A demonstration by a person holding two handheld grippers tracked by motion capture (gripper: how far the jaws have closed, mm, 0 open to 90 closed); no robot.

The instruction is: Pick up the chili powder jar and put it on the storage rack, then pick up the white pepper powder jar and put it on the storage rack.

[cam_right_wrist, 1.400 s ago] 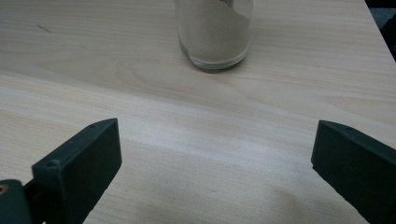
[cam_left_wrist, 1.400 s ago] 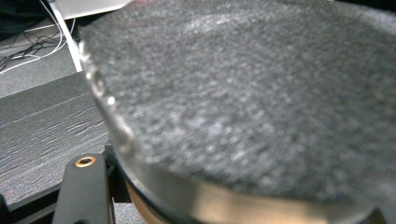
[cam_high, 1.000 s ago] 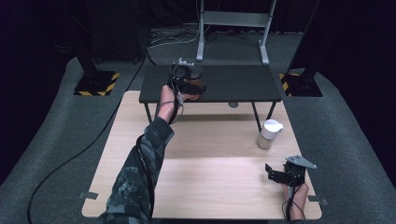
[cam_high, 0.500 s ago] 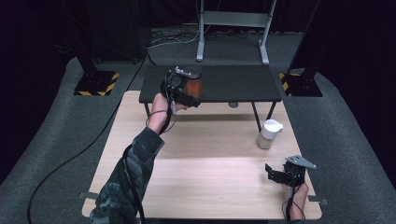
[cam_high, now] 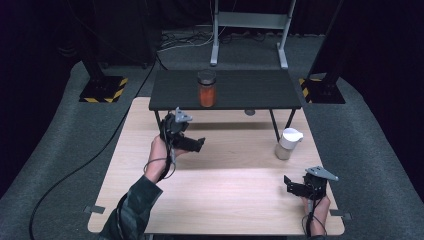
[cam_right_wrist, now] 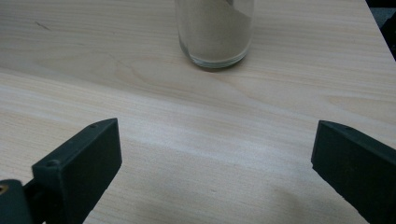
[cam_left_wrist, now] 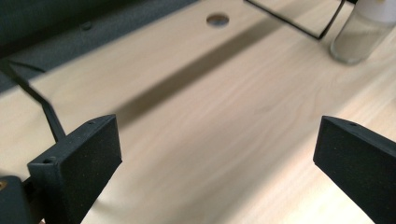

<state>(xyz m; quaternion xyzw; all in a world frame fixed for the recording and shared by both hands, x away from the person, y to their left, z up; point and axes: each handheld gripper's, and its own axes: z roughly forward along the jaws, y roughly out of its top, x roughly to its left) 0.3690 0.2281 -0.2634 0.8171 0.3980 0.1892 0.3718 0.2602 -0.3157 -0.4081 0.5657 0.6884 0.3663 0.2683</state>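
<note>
Left gripper [cam_high: 199, 145], jaws spread wide and empty, hangs over my wooden table [cam_high: 225, 200]; the orange jar [cam_high: 207, 88] stands upright on the black shelf [cam_high: 250, 95] (safely parked). Right gripper [cam_high: 287, 185], equally wide, faces the white-lidded jar [cam_high: 288, 143], presumably next.

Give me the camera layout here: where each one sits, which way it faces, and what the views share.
High view: fixed above the person's side, facing forward and down on the wooden table; both forearms, left gripper and right gripper show.
Left gripper view: rides the left gripper, looks along its open jaws across the table toward the white-lidded jar.
Right gripper view: rides the right gripper, open jaws, faces that jar's base.
Shared: all three show the white-lidded jar; the high view adds the orange jar on the black table.
</note>
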